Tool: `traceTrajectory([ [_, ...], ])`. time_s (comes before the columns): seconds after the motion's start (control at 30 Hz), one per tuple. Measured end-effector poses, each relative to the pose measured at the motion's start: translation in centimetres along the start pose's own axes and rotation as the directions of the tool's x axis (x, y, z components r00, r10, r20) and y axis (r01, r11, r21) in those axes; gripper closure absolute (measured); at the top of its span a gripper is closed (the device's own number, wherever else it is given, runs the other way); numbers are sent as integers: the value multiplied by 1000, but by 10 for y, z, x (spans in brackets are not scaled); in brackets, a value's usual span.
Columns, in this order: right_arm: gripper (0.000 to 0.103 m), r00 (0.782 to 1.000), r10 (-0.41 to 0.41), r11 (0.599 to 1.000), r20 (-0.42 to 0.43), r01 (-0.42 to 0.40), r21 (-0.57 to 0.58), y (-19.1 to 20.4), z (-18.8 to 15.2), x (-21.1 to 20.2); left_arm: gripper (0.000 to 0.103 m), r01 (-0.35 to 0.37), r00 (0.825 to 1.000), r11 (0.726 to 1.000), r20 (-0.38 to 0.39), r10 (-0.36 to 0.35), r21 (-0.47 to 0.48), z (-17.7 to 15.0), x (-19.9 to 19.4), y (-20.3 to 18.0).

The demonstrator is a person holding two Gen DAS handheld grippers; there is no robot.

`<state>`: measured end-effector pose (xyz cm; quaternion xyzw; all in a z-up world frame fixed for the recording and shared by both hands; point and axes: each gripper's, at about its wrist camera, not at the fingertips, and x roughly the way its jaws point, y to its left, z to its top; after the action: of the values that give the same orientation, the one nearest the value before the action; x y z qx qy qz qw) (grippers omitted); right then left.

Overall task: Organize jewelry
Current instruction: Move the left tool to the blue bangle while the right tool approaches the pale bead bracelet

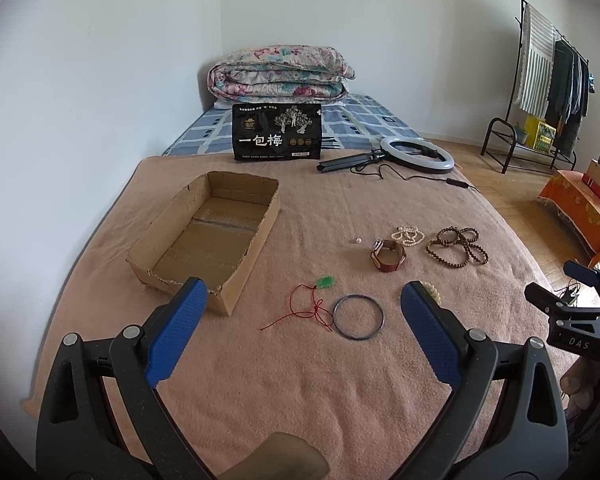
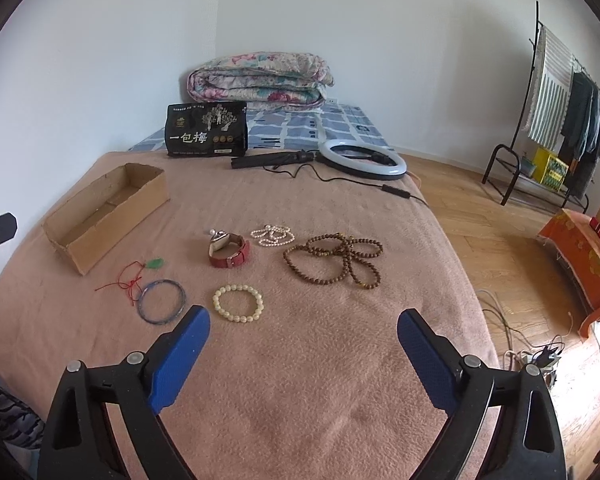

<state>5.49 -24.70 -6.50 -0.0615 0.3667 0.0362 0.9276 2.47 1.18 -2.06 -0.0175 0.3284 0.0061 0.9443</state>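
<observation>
Several pieces loose on the bed's blanket (image 2: 340,380), none yet in the cardboard box (image 2: 100,216) near its left edge. Largest first: wooden bead strand (image 2: 336,260), limp and tangle-prone, best pinched at a bunched loop; red-strapped watch (image 2: 230,254), stiffer, taken across the band; cream bead bracelet (image 2: 238,303), stretchy, slippery; thin bangle (image 2: 162,300), rigid, gripped on the rim. Left gripper (image 1: 304,308) and right gripper (image 2: 304,328) both spread wide, empty.

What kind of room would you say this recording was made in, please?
Most likely a bedroom: a folded floral quilt on a blue checked bed sheet, and a black clothes rack with hanging garments.
</observation>
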Motion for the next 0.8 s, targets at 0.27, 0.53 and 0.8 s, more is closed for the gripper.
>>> traceTrajectory([
  [0.27,9,995,30,999,-94,-33,-31,-3,13,33,14,7,997,1000,-83,-5,29,-8,27,15],
  [0.53,13,961,145,986,-233,-161,-50,11,21,83,14,136,964,990,-237,-120,50,-23,62,-4],
  [0.8,13,933,168,969,-318,-216,-123,24,15,126,14,211,901,977,-388,-194,3,-44,102,-21],
])
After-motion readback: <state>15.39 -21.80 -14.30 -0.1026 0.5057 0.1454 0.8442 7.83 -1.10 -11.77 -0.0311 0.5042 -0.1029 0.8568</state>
